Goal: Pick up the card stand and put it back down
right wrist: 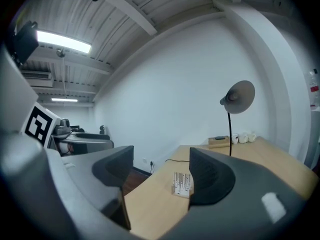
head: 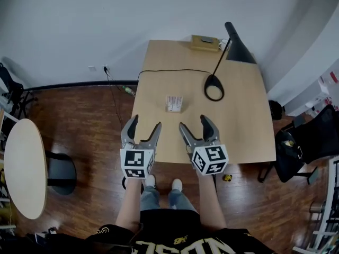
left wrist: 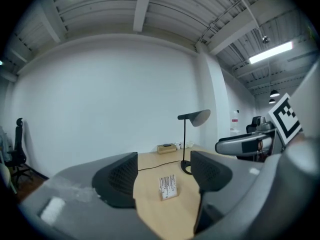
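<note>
Fingers [head: 154, 134] of the left gripper [head: 144, 124] and right gripper [head: 194, 123] stood spread and empty over the near edge of the table [head: 249, 136], low in the head view. Up-frame, between them but slightly nearer the right one, the card stand [head: 174, 103] sat untouched on the tabletop.

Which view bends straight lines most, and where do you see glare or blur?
Left gripper view: fisheye bows the ceiling beams; the strip light glares. Right gripper view: same bowing, dark corners, another bright strip light. Head view: evenly lit, no glare on the table.
</note>
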Available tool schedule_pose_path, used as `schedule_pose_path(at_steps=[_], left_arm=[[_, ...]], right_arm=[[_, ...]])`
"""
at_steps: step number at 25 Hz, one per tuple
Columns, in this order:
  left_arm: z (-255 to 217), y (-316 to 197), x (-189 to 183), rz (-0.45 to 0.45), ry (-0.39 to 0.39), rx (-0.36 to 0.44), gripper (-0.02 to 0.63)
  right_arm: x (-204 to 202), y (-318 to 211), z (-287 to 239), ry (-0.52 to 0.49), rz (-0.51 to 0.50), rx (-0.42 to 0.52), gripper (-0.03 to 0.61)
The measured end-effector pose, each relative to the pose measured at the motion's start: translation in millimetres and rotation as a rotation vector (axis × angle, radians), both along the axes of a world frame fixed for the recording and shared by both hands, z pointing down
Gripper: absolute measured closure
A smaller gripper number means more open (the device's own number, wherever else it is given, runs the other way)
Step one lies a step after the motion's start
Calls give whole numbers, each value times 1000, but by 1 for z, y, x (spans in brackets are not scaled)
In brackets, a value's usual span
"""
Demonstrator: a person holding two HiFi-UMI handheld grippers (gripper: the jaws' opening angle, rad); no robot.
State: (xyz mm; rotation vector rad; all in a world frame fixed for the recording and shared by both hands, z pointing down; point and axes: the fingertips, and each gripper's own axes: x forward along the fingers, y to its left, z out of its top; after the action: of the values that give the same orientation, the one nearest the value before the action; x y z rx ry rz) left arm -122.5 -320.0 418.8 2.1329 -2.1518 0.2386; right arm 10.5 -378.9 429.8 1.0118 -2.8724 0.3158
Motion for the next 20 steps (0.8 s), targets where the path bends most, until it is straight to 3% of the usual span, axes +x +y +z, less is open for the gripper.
schedule_pose_path(at_steps=[20], left_arm=[[127, -32, -26, 159, 58, -214, 268]], right_arm=[[-23, -2, 125, 92, 53, -206, 231]])
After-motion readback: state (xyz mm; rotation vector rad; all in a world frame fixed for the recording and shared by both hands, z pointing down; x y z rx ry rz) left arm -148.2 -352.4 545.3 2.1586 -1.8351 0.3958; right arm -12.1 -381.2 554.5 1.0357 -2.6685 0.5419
